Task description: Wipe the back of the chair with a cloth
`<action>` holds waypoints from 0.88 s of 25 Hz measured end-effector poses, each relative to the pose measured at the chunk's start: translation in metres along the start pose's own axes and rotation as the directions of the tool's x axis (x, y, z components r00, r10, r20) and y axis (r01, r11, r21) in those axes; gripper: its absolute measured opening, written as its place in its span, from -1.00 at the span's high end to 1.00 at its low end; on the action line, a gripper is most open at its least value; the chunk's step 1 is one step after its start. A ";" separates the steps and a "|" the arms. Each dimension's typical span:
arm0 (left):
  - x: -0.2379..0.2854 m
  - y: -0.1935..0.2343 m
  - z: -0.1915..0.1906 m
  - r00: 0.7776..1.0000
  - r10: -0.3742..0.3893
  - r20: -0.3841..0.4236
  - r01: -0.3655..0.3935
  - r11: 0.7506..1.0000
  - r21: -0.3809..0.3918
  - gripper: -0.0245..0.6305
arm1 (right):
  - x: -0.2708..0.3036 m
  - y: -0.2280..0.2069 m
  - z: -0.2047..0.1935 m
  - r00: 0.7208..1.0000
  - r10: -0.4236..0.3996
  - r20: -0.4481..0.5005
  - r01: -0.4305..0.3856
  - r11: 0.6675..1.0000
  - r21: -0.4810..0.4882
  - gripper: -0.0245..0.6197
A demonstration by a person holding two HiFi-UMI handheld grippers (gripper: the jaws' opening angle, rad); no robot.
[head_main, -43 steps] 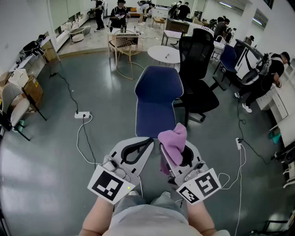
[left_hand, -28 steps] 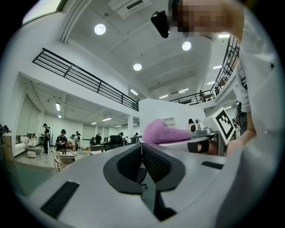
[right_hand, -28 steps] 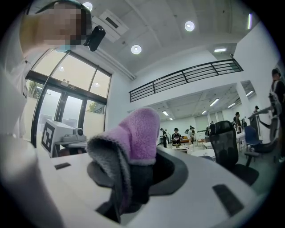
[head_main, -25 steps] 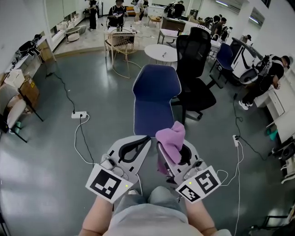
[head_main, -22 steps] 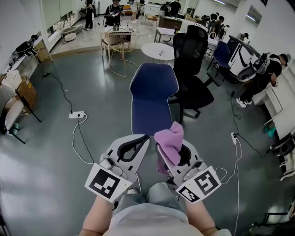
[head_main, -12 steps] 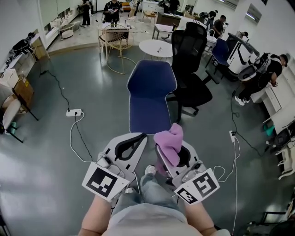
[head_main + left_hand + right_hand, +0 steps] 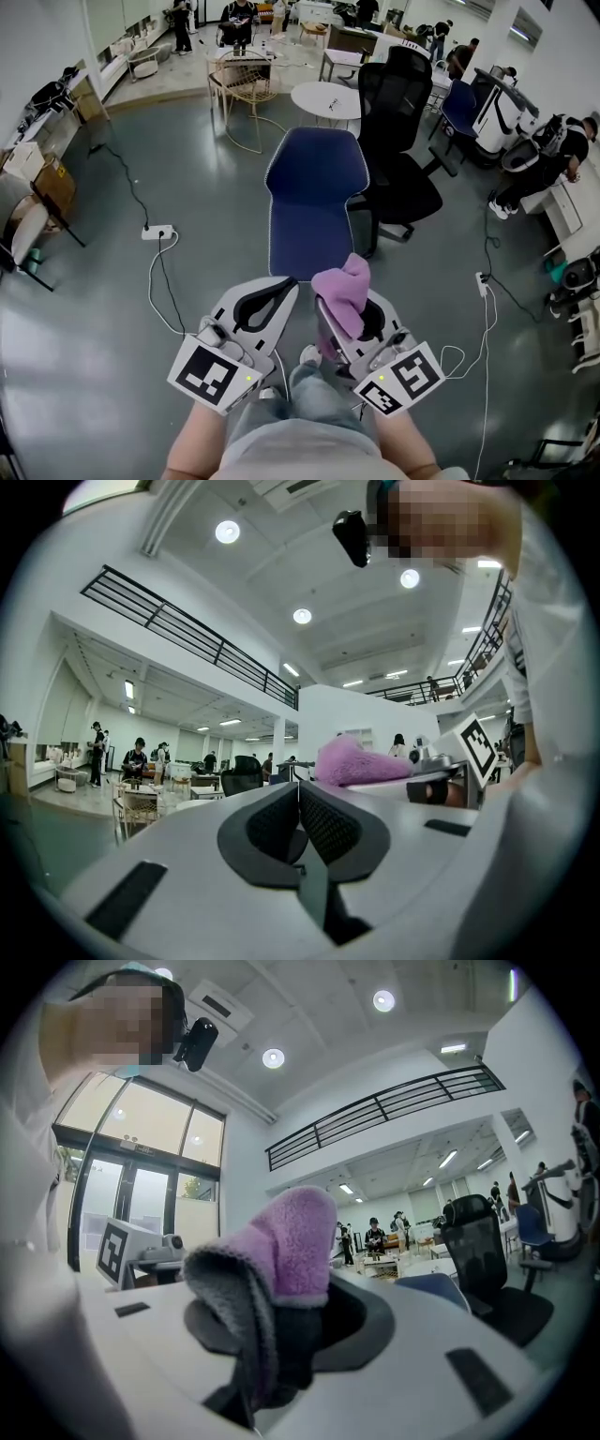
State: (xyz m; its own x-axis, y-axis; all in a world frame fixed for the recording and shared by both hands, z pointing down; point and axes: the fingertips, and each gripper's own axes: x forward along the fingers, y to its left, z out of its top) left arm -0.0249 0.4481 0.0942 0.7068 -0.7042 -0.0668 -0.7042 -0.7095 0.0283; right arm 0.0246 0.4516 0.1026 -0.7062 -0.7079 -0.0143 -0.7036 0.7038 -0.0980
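Note:
A blue chair (image 7: 314, 187) stands on the grey floor ahead of me, its seat and back facing me. Both grippers are held close to my body, short of the chair. My right gripper (image 7: 330, 300) is shut on a pink cloth (image 7: 343, 292), which bunches up over its jaws. In the right gripper view the cloth (image 7: 292, 1241) hangs folded between the jaws of the right gripper (image 7: 281, 1312), with a bit of the blue chair (image 7: 427, 1284) beyond. My left gripper (image 7: 279, 289) is shut and holds nothing; in its own view the left gripper (image 7: 298, 797) has its pads touching.
A black office chair (image 7: 403, 122) stands right behind the blue one. A white round table (image 7: 328, 97) and a wire chair (image 7: 246, 89) lie further back. A power strip (image 7: 157, 231) with cables lies on the floor at left. A person (image 7: 553, 150) sits at right.
The view has shifted slightly as I step on the floor, and a shoe shows below the grippers. Both grippers stay as they were, the cloth still in the right one.

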 end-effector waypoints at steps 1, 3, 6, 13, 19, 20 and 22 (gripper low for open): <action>0.004 0.001 -0.001 1.000 -0.002 -0.006 0.002 1.000 0.007 0.88 | 0.002 -0.004 0.000 1.000 0.002 0.000 -0.002 1.000 0.005 0.48; 0.013 0.005 -0.001 1.000 0.000 -0.015 0.000 1.000 0.016 0.88 | 0.008 -0.013 0.001 1.000 0.006 0.002 -0.006 1.000 0.013 0.48; 0.029 0.016 -0.001 1.000 0.011 -0.012 -0.011 1.000 0.004 0.88 | 0.020 -0.030 0.003 1.000 0.016 0.006 -0.016 1.000 0.017 0.49; 0.075 0.044 0.000 0.998 0.054 -0.015 -0.054 0.998 0.010 0.88 | 0.050 -0.079 0.010 0.998 0.056 0.008 -0.056 0.998 0.033 0.49; 0.109 0.068 0.003 0.994 0.112 -0.011 -0.112 0.994 0.010 0.88 | 0.077 -0.114 0.015 0.993 0.115 0.006 -0.115 0.993 0.040 0.49; 0.115 0.071 0.003 0.993 0.120 -0.011 -0.120 0.993 0.011 0.88 | 0.080 -0.120 0.016 0.992 0.123 0.006 -0.123 0.991 0.044 0.49; 0.128 0.077 0.002 0.990 0.138 -0.008 -0.138 0.990 0.015 0.88 | 0.086 -0.134 0.017 0.990 0.138 0.006 -0.138 0.989 0.047 0.49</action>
State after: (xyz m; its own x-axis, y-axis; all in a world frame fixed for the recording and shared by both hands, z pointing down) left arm 0.0116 0.3037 0.0856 0.6036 -0.7954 -0.0540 -0.7957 -0.6053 0.0225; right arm 0.0593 0.2959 0.0978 -0.7962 -0.6041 -0.0340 -0.5945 0.7915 -0.1420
